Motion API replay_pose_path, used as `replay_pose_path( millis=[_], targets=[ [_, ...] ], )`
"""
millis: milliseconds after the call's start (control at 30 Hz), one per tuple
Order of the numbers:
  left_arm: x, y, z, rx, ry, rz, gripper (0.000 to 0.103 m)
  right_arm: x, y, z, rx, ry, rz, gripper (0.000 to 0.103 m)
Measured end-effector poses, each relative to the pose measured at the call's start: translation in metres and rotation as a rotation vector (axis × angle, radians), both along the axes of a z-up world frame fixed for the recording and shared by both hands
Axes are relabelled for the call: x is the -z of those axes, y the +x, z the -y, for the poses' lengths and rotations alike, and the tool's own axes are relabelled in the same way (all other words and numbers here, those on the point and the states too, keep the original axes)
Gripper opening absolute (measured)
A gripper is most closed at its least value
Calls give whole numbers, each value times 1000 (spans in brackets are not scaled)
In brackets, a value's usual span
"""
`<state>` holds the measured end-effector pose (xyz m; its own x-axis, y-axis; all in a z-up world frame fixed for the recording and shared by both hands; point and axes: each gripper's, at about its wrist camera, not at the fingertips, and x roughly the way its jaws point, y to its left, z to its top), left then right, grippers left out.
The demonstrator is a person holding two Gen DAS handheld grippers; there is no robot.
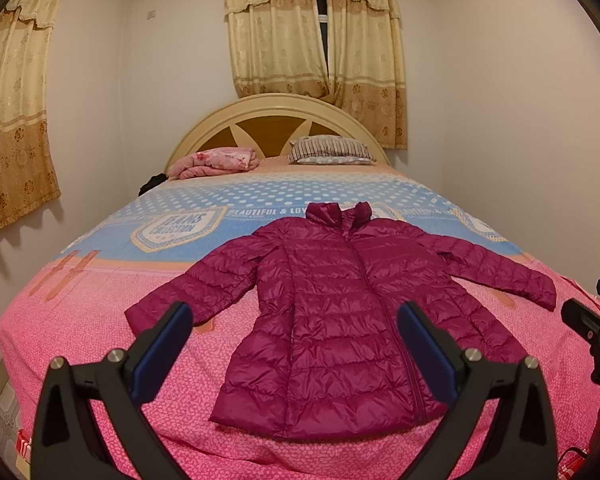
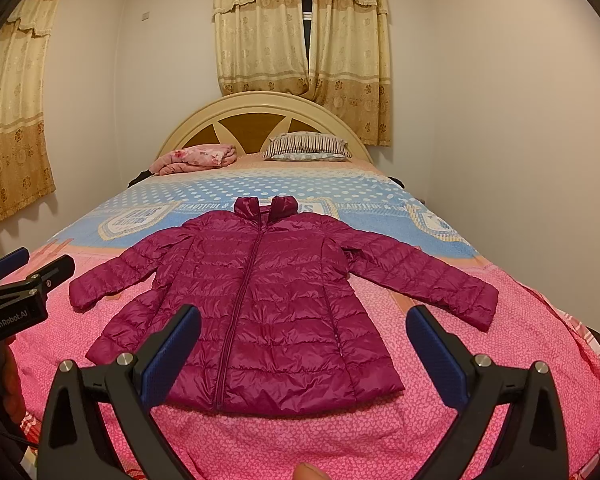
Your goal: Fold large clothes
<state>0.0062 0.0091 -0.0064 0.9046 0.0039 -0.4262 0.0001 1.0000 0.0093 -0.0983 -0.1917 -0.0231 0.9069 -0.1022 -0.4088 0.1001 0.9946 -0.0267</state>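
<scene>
A magenta quilted puffer jacket [image 1: 332,312] [image 2: 260,300] lies flat and zipped on the bed, collar toward the headboard, hem toward me, both sleeves spread out to the sides. My left gripper [image 1: 296,320] hovers open above the near edge of the bed, over the hem, holding nothing. My right gripper [image 2: 304,324] is open too, above the jacket's lower right part, with nothing between its blue pads. The right gripper shows at the right edge of the left wrist view [image 1: 596,320]; the left gripper shows at the left edge of the right wrist view [image 2: 24,280].
The bed [image 1: 100,328] has a pink and blue cover. A folded pink blanket [image 1: 216,162] and a striped pillow [image 1: 332,150] lie by the curved headboard [image 1: 276,112]. Walls stand close on both sides. A fingertip [image 2: 306,472] shows at the bottom edge.
</scene>
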Motion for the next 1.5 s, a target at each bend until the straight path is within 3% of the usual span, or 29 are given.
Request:
replay_pose_path(
  millis=[233, 300, 367, 433, 500, 567, 700, 900, 1100, 1233, 1333, 1500],
  targets=[
    [5, 4, 2, 18, -15, -22, 103, 2, 5, 3, -12, 26, -6, 102],
    [8, 7, 4, 30, -24, -38, 103, 5, 6, 9, -30, 77, 24, 102],
    [13, 12, 6, 40, -33, -54, 103, 10, 3, 25, -51, 224, 132, 102],
    [21, 22, 8, 36, -34, -70, 103, 21, 17, 39, -21, 288, 51, 102],
    [28, 34, 11, 49, -40, -92, 103, 31, 34, 48, -5, 259, -50, 102],
    [35, 46, 15, 65, -42, -117, 103, 41, 44, 67, 52, 234, -66, 102],
    [48, 72, 26, 81, -10, -130, 103, 55, 62, 121, 172, 292, -68, 102],
    [59, 104, 44, 98, 44, -108, 103, 83, 100, 233, 452, 343, -152, 102],
    [74, 132, 63, 119, 94, -123, 103, 108, 132, 326, 555, 463, -199, 101],
    [83, 140, 71, 129, 115, -134, 103, 115, 151, 350, 546, 503, -212, 82],
    [89, 145, 74, 129, 128, -146, 103, 124, 168, 356, 523, 523, -248, 78],
    [96, 149, 70, 118, 117, -171, 103, 132, 175, 363, 454, 536, -236, 34]
  ],
)
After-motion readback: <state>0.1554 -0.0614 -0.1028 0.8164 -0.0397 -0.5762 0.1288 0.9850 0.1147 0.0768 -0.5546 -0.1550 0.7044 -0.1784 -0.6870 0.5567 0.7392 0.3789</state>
